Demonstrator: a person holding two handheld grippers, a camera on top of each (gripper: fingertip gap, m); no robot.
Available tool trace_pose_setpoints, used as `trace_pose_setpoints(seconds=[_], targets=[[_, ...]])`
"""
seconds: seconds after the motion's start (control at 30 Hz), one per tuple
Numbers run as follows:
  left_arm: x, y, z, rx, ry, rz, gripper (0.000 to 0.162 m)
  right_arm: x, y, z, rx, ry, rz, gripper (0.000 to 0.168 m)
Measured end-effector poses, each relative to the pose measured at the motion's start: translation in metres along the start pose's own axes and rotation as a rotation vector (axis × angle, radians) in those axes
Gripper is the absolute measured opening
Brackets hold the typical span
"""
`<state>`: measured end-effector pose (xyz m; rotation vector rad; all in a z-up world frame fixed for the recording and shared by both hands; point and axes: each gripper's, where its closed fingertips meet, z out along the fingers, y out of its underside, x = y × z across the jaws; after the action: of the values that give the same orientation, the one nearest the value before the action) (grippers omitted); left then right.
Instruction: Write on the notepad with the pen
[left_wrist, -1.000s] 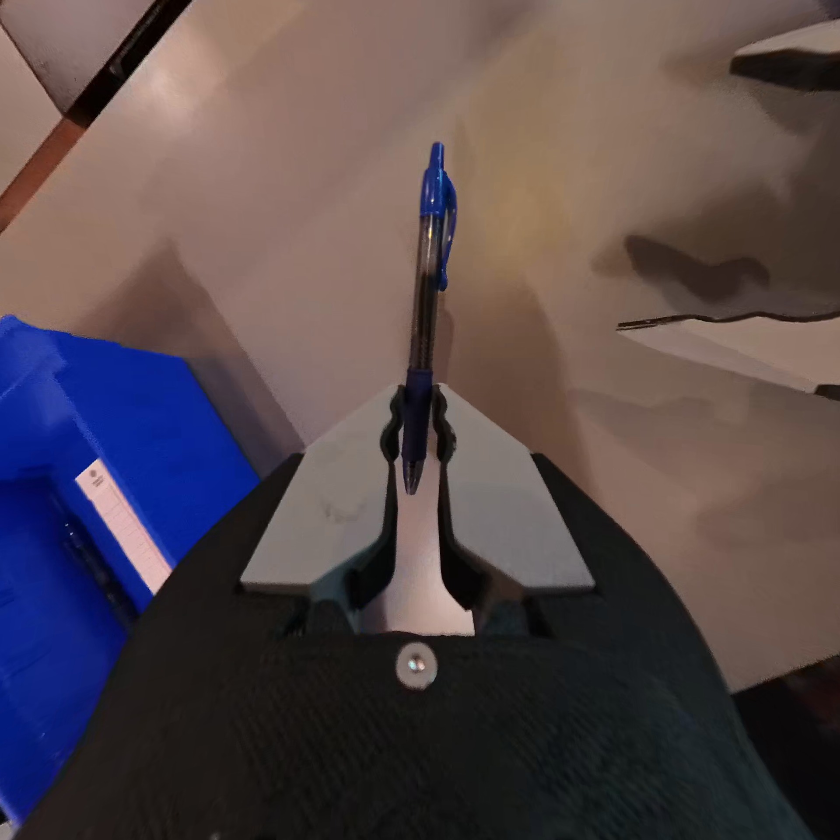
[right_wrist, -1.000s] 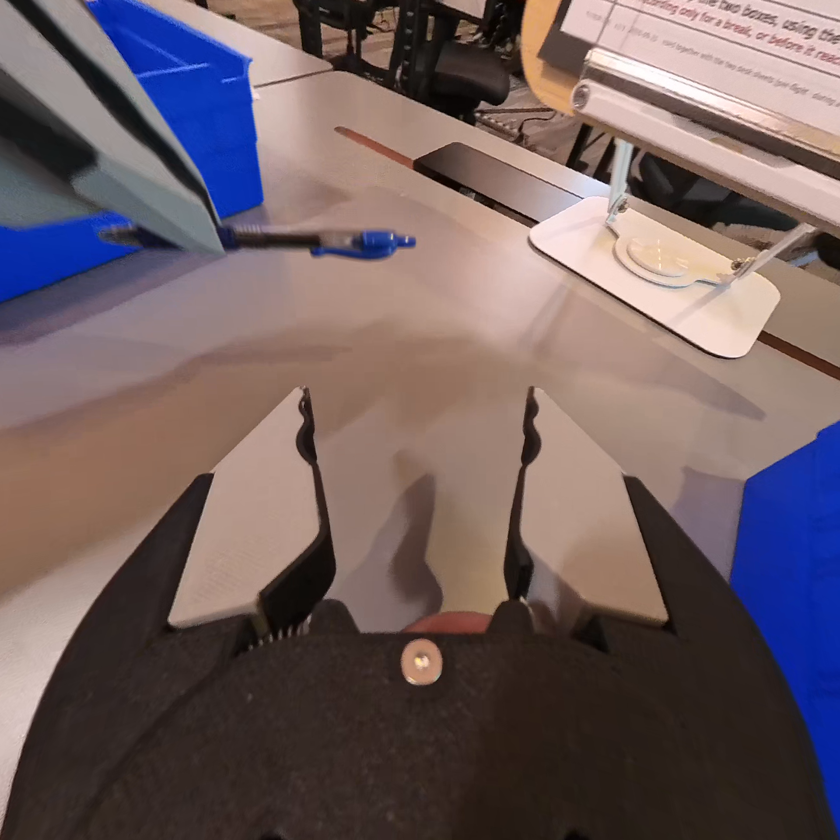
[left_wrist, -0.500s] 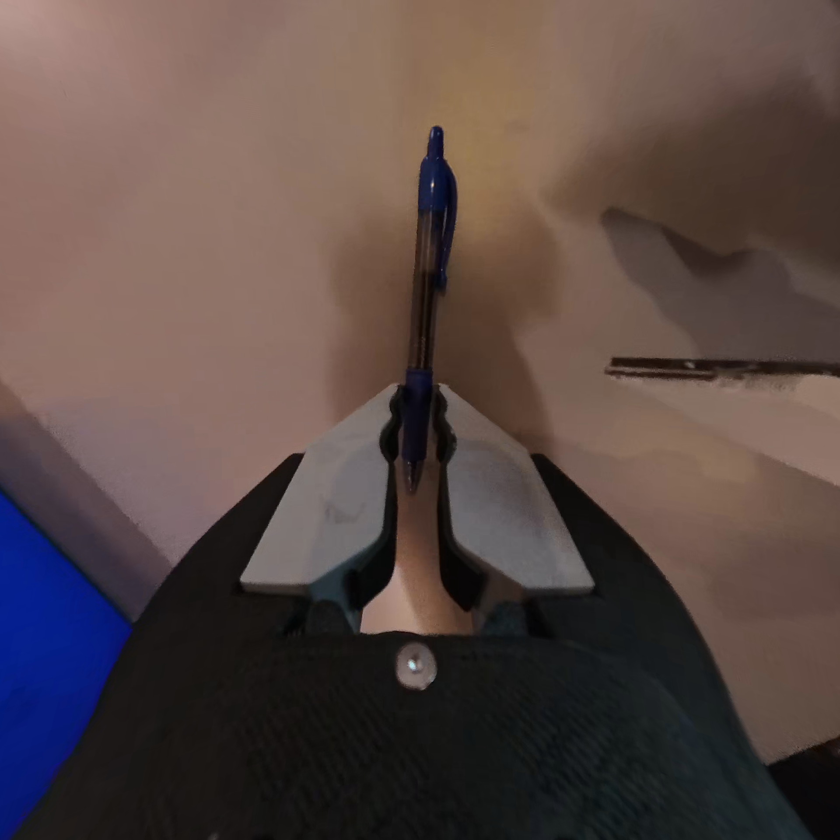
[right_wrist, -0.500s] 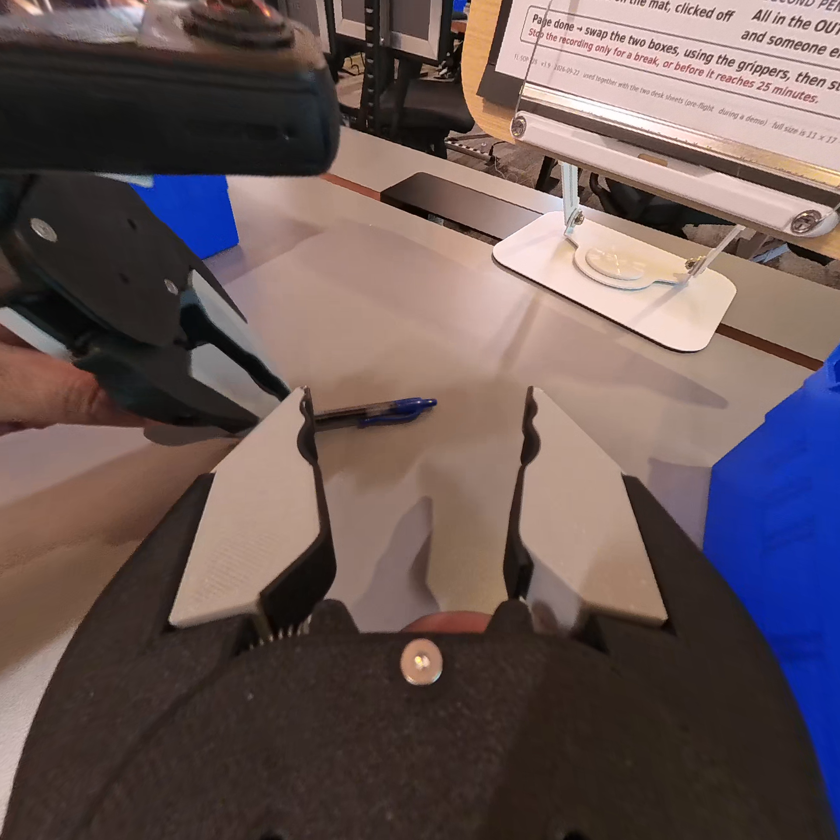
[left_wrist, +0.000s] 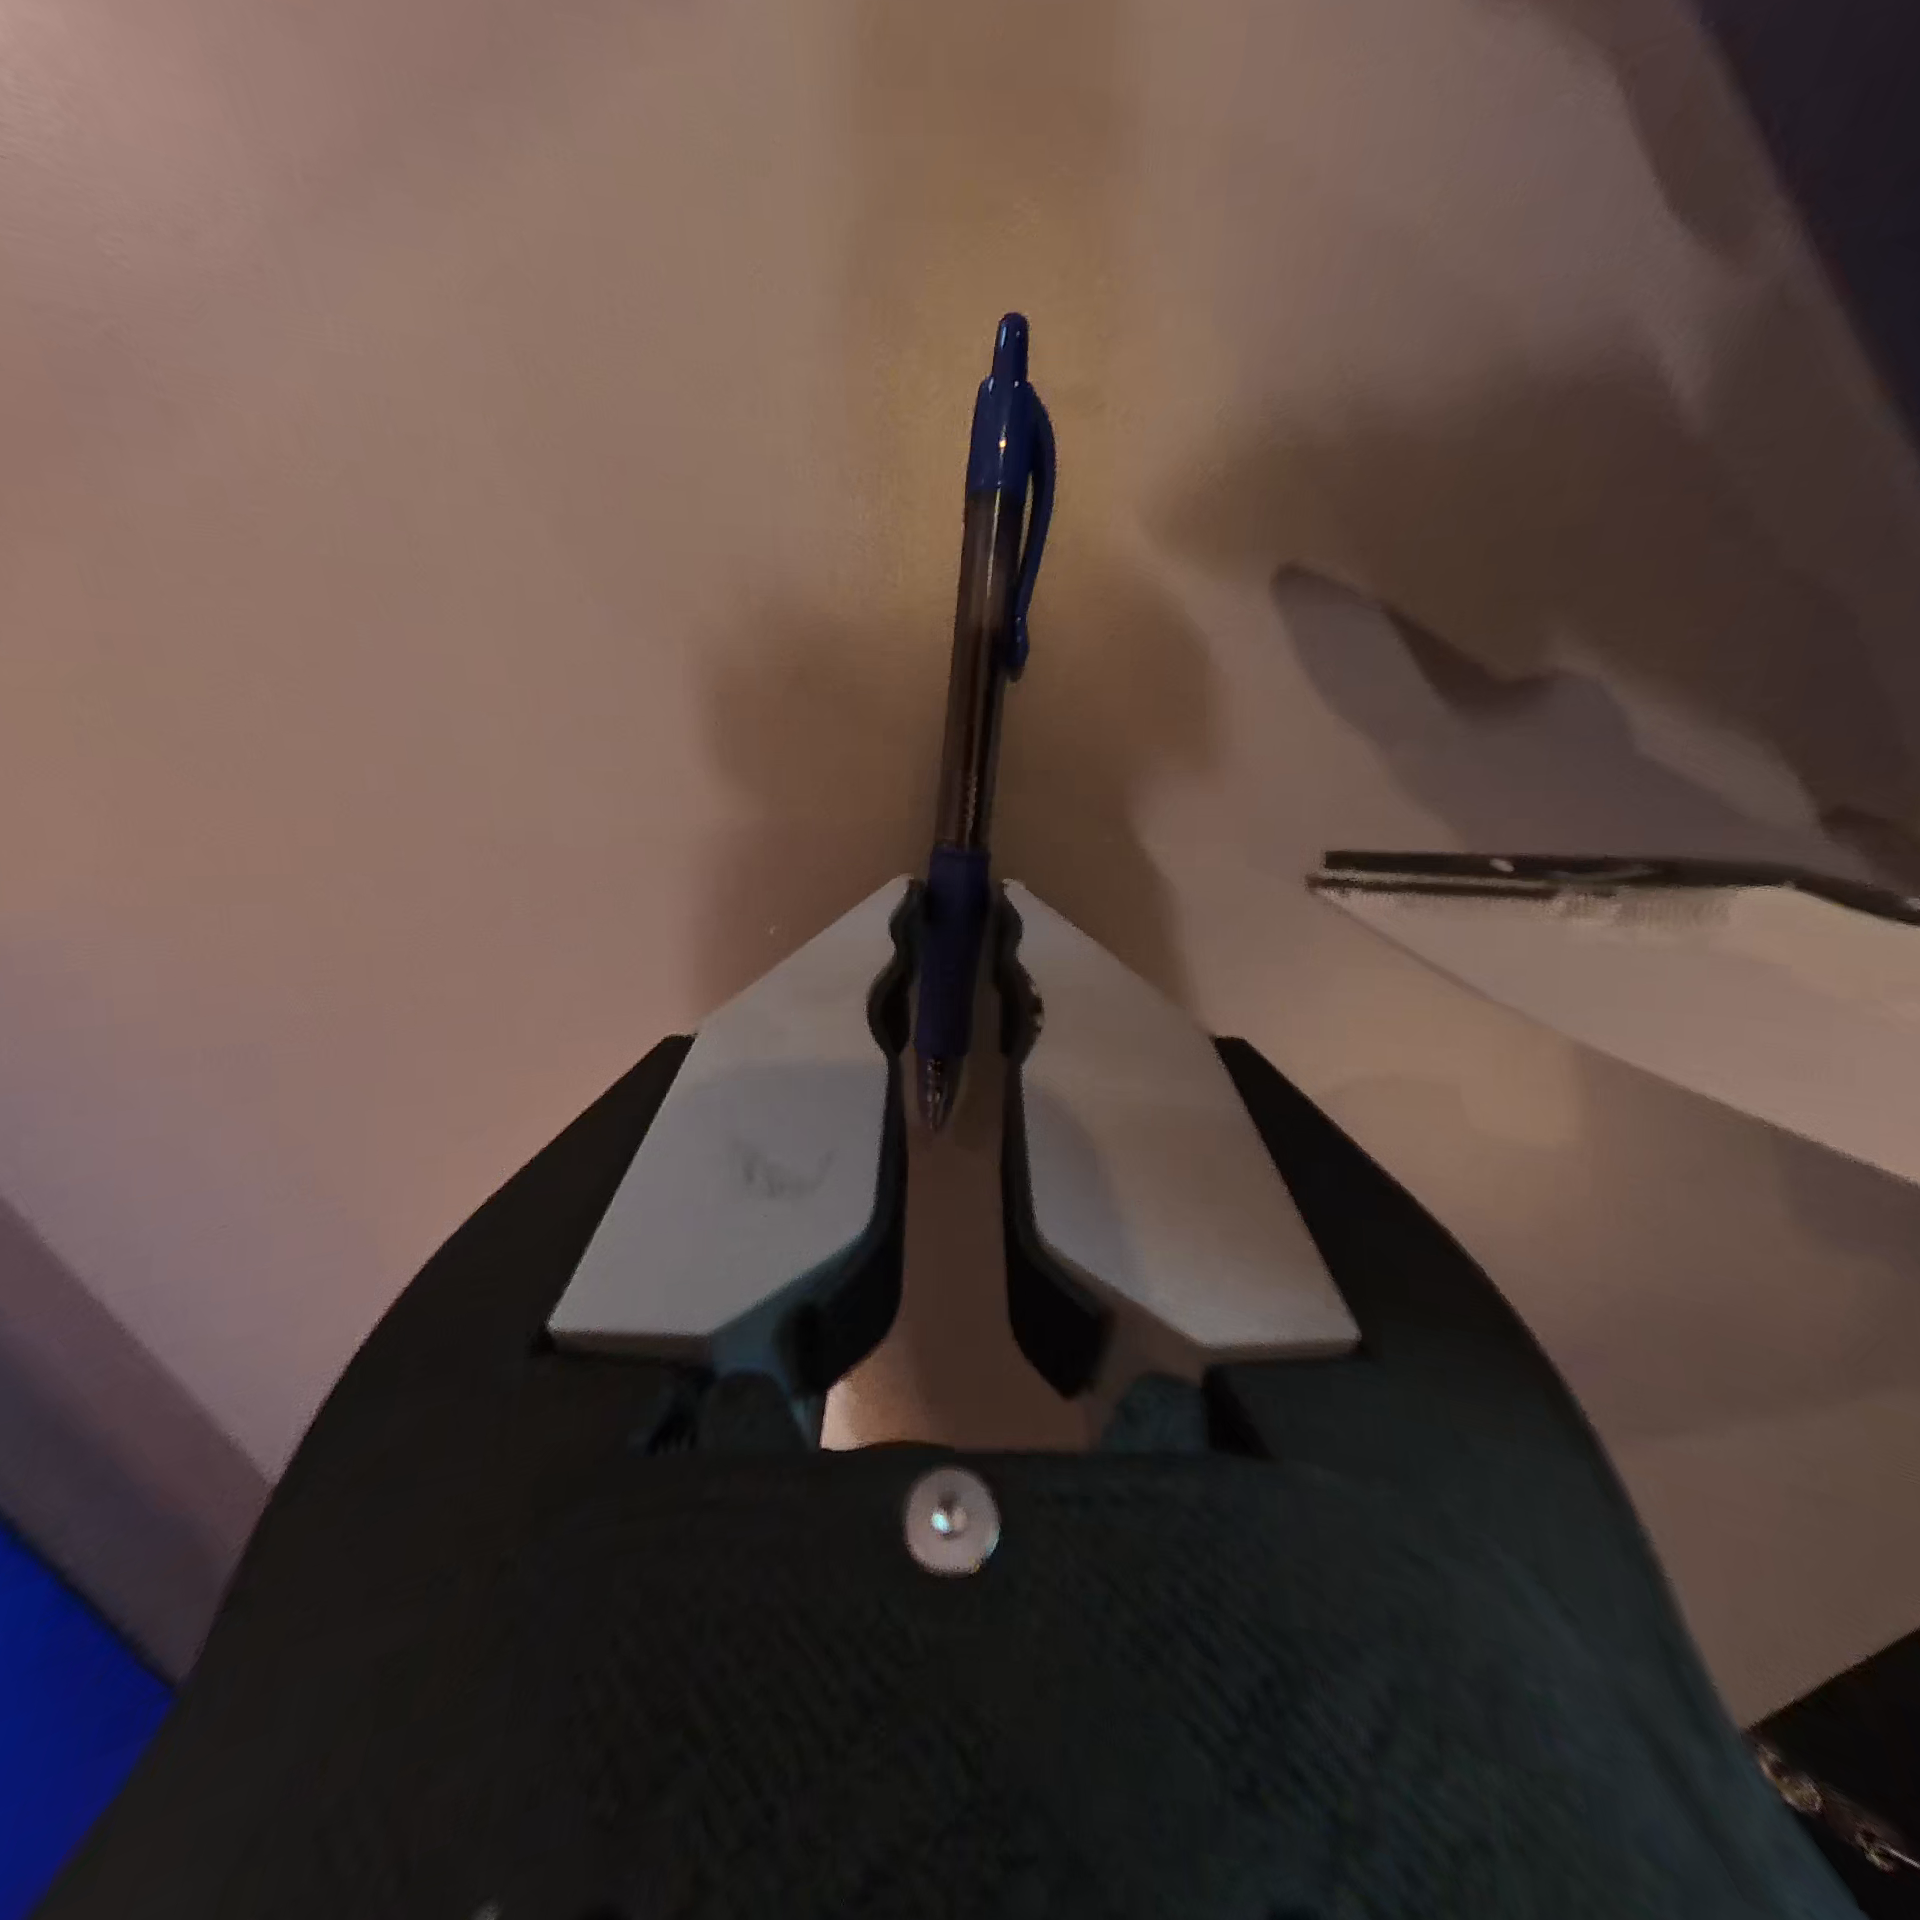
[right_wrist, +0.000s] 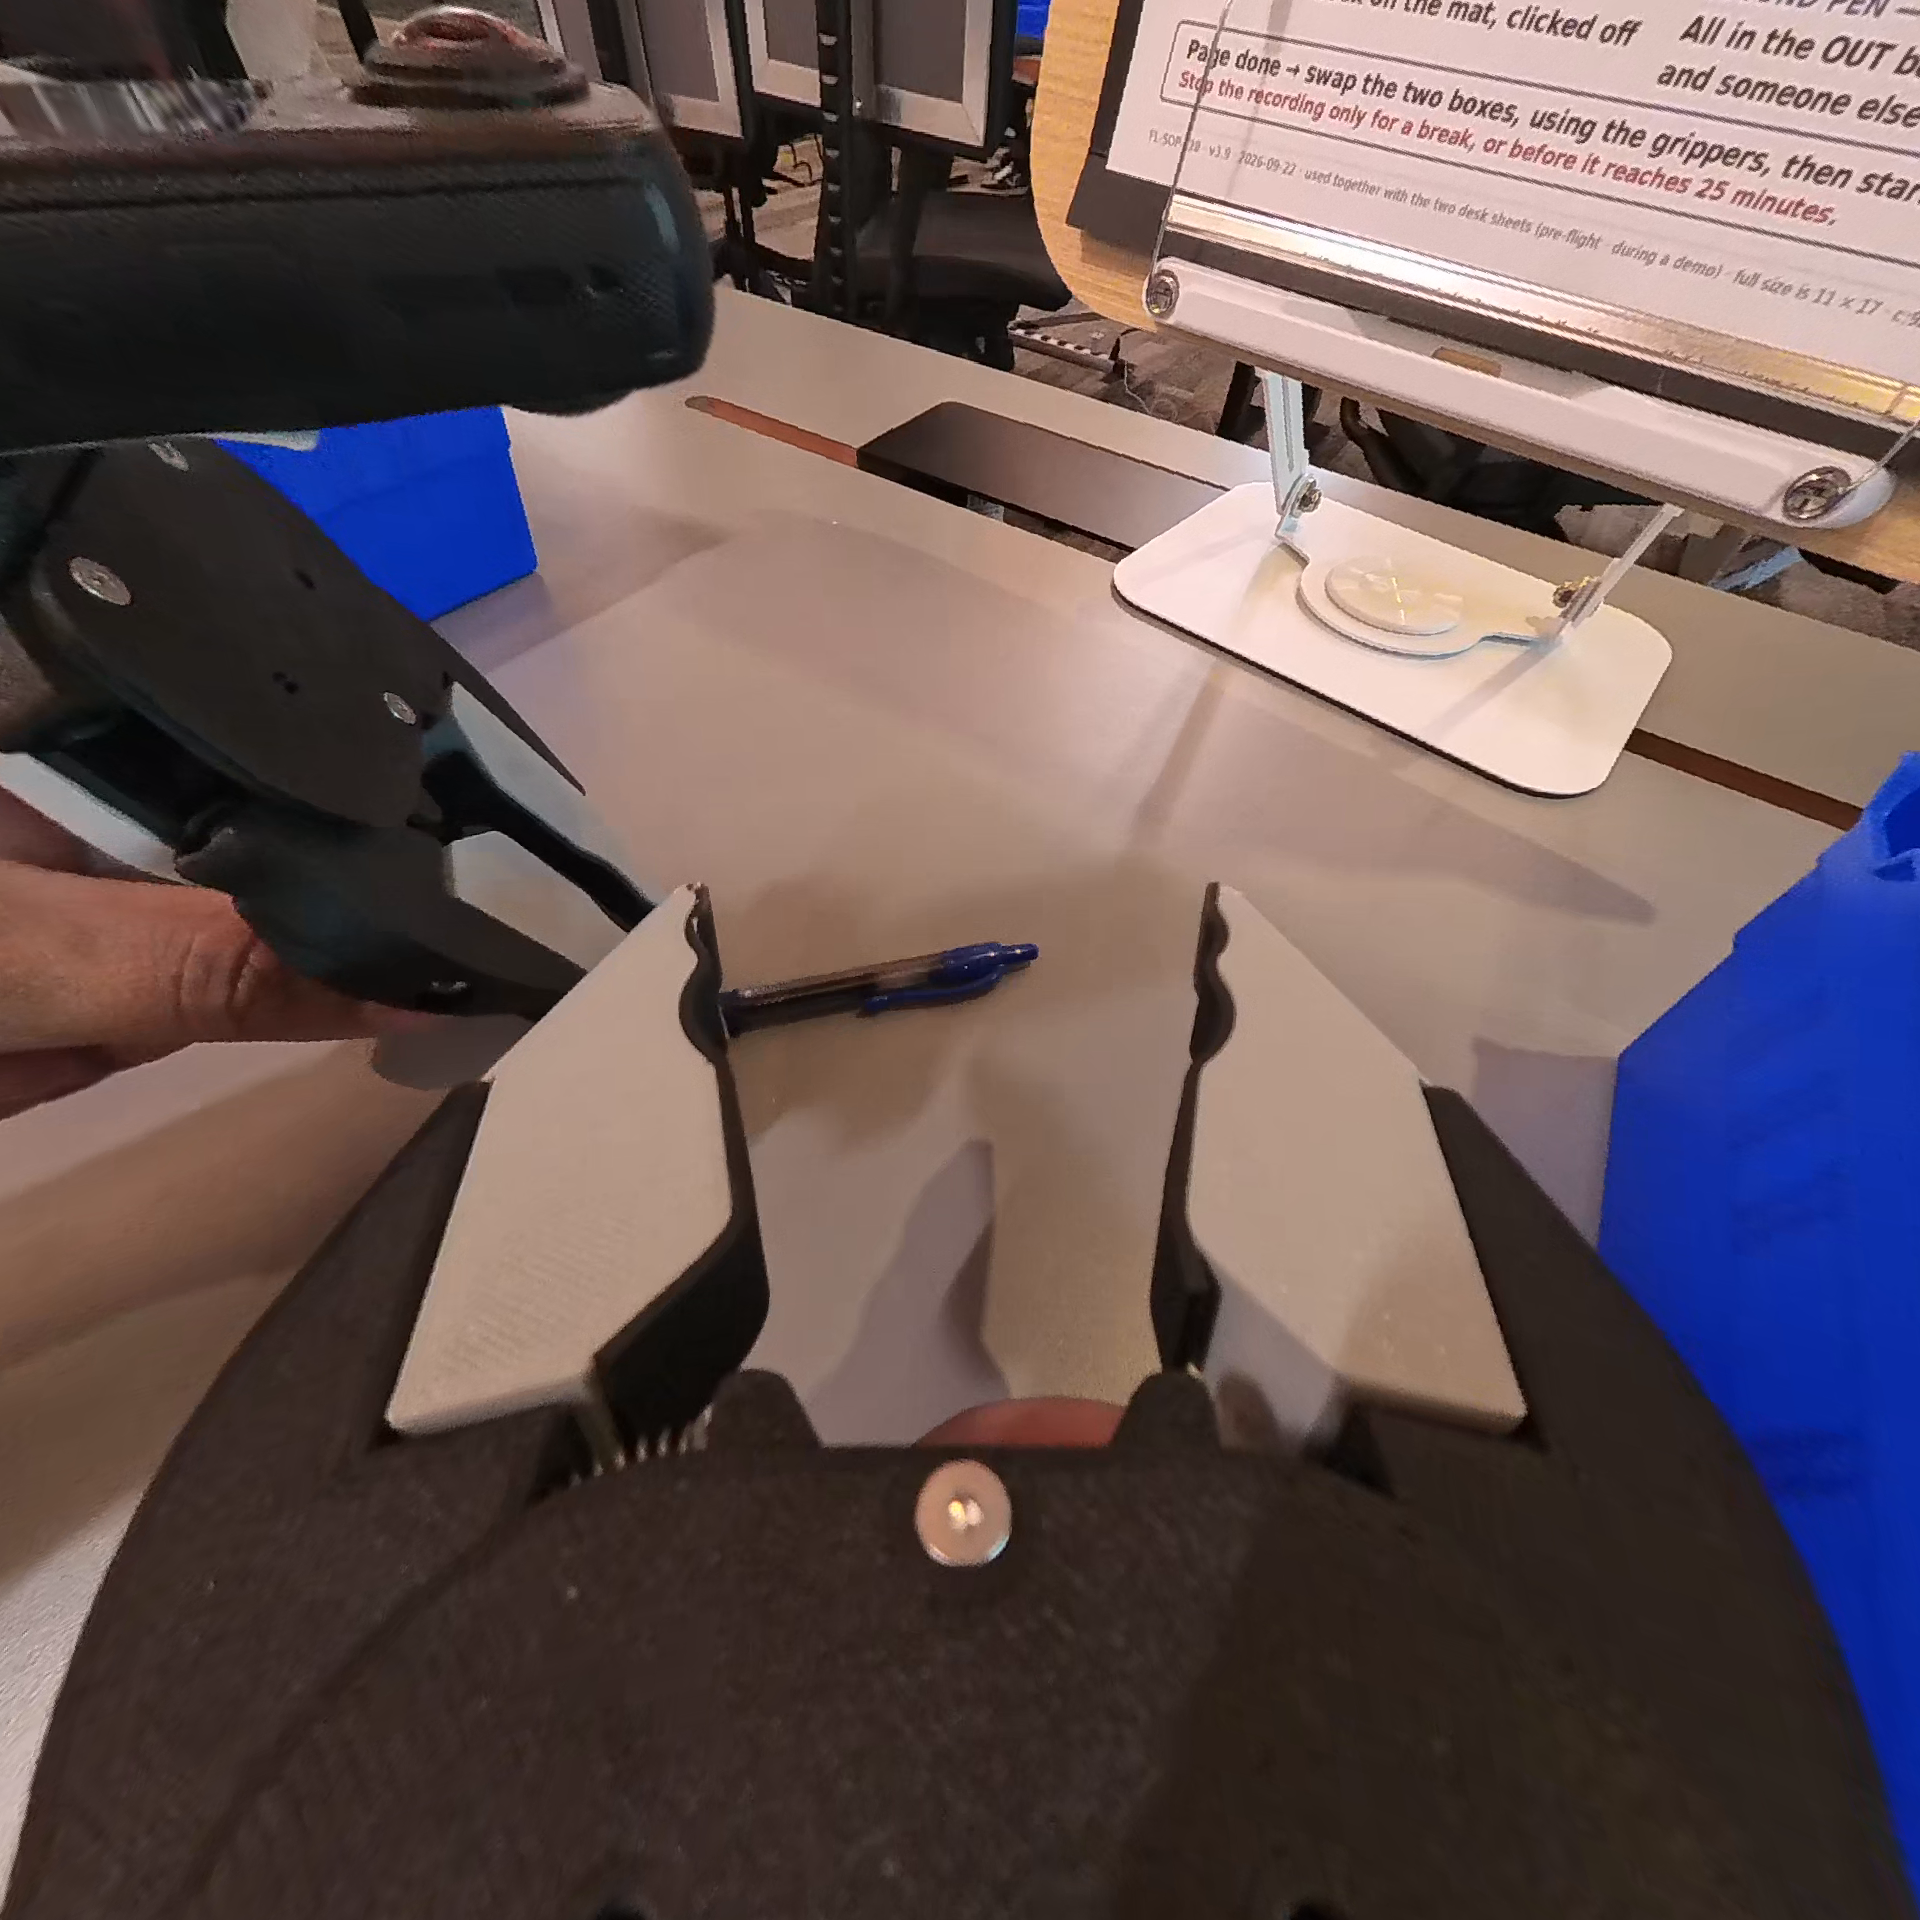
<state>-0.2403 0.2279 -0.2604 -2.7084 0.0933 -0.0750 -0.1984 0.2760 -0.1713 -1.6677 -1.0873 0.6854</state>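
My left gripper is shut on the blue grip of a blue pen. The pen's clicker end points away from me and its tip points back between the fingers. In the right wrist view the same pen lies low over the grey mat, held by the left gripper's body at the left. My right gripper is open and empty, just in front of the pen. No notepad is in view.
A blue bin stands at the right and another blue bin at the back left. A white stand bearing a printed sheet is at the back right. A person's hand holds the left gripper.
My left gripper has carried the pen down and to the right, from high near the left bin to just above the mat in front of my right gripper. The right gripper stayed open.
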Motion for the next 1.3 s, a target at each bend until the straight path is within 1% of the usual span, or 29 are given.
trace_pose_setpoints(seconds=[0.5, 0.77, 0.93, 1.03, 1.2, 1.3], targets=[[0.012, -0.003, 0.001, 0.047, 0.057, -0.031, 0.01, 0.0, 0.0, 0.0, -0.001, -0.005, 0.005, 0.088], [0.015, -0.001, -0.003, 0.081, 0.095, -0.077, 0.028, -0.001, -0.001, 0.0, 0.003, -0.009, 0.005, 0.088], [0.01, 0.007, -0.009, 0.1, 0.081, -0.086, 0.04, -0.002, 0.001, 0.001, -0.005, -0.005, -0.006, 0.089], [0.009, 0.012, -0.018, 0.117, 0.097, -0.105, 0.047, -0.001, 0.0, 0.001, 0.003, 0.0, -0.005, 0.088], [0.006, 0.015, -0.049, 0.207, 0.078, -0.102, 0.049, 0.0, -0.001, 0.0, 0.01, 0.002, 0.001, 0.088], [0.004, 0.019, -0.074, 0.265, 0.068, -0.106, 0.05, 0.0, -0.002, -0.001, 0.013, 0.003, -0.002, 0.088]])
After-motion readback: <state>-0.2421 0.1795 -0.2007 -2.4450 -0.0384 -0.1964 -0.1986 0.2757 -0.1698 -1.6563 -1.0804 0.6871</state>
